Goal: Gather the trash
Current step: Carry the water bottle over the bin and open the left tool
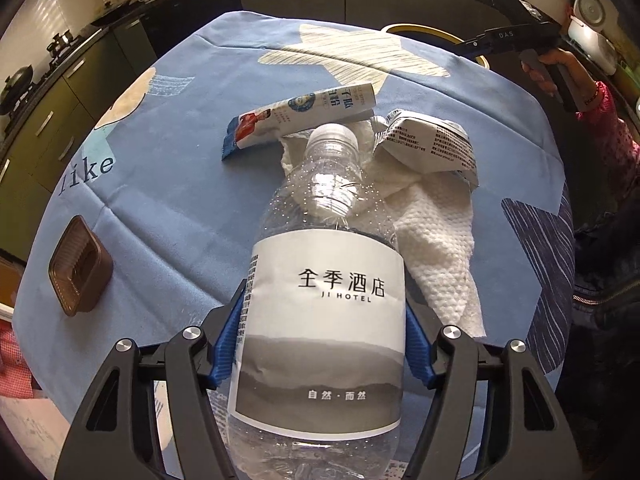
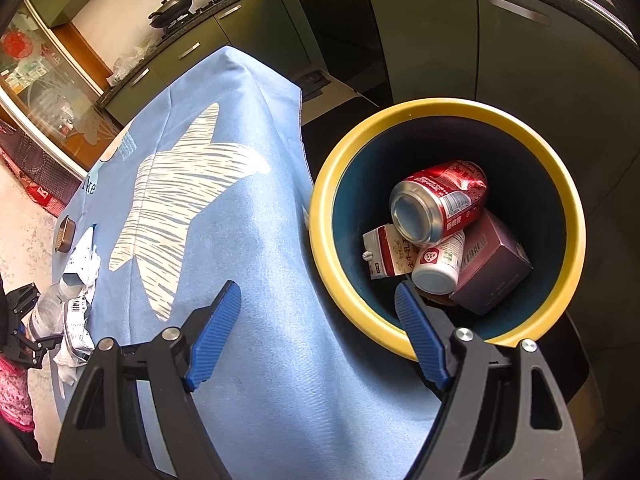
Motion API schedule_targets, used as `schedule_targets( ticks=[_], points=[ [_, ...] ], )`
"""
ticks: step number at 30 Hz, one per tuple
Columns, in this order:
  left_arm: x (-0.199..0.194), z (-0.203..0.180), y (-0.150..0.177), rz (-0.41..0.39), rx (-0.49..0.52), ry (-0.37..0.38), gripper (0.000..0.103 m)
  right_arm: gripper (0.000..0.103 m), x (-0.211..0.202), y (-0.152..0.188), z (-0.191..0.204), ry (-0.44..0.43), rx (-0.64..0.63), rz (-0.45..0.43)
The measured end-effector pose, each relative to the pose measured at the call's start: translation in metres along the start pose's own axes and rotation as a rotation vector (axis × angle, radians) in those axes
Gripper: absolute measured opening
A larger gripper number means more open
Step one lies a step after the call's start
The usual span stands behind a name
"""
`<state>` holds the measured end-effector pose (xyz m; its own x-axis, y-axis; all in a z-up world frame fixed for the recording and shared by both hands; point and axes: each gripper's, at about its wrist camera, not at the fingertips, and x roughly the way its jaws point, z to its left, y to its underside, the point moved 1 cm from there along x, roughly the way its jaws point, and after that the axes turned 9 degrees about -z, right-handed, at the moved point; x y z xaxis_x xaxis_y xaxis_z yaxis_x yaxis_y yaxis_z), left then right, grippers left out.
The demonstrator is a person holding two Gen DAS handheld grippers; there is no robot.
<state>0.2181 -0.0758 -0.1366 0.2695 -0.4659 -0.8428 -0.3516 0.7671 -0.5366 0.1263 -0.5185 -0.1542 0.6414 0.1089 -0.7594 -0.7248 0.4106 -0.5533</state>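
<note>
A clear plastic water bottle [image 1: 326, 264] with a white hotel label lies on the blue tablecloth [image 1: 172, 208], cap pointing away. My left gripper [image 1: 324, 304] is shut on it, with the blue pads [image 1: 226, 344] pressed against both sides of the label. Behind the bottle lie a long snack wrapper [image 1: 296, 120], a crumpled printed packet [image 1: 428, 140] and a white paper towel [image 1: 432, 248]. My right gripper [image 2: 318, 300] is open and empty, hanging over the table edge beside the yellow-rimmed bin [image 2: 324, 216]. The bin holds a red can [image 2: 440, 200], a carton [image 2: 386, 252], a small bottle [image 2: 438, 266] and a purple box [image 2: 492, 268].
A brown plastic tray [image 1: 80, 266] sits at the table's left side. Dark kitchen cabinets [image 2: 420, 40] run behind the table and bin. A person's hand [image 1: 560, 76] in a pink sleeve holds the right tool at the far right corner.
</note>
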Motion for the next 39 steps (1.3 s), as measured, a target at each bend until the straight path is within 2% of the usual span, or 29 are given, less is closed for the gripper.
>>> schedule_targets(
  ticks=[14,19,25,29,33,39],
  points=[
    [-0.035,-0.008,-0.008,-0.098,-0.043,-0.059,0.066,0.075,-0.005,0.004,-0.003,-0.007,0.007,-0.005],
    [-0.044,-0.020,-0.033,-0.138,-0.031,-0.064,0.066,0.075,-0.021,0.000,-0.013,0.002,0.022,-0.048],
    [-0.037,-0.055,-0.097,-0.170,0.024,-0.016,0.065,0.075,-0.066,-0.004,-0.052,0.079,0.081,-0.165],
    [-0.022,-0.090,-0.154,-0.186,0.081,0.068,0.065,0.075,-0.087,0.000,-0.089,0.104,0.140,-0.212],
    [0.002,-0.136,-0.216,-0.198,0.140,0.172,0.065,0.075,-0.099,0.009,-0.126,0.099,0.205,-0.241],
    [0.062,-0.203,-0.291,-0.160,0.275,0.233,0.065,0.075,-0.108,0.027,-0.170,0.099,0.281,-0.253]
  ],
)
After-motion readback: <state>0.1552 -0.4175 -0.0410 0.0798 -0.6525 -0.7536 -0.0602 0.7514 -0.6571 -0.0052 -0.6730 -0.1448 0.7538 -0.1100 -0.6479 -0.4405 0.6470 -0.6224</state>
